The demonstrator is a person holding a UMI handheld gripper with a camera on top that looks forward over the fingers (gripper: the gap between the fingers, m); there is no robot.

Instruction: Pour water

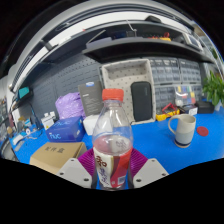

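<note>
My fingers (112, 170) are clamped on the plastic water bottle (112, 140), one pad against each side of its red-labelled lower body. It stands upright between them, its long axis vertical and its orange cap (113, 96) on. The white mug (183, 129) sits on the blue tabletop (150, 142) ahead and well to the right, so pouring means carrying the bottle rightward, then tipping it.
</note>
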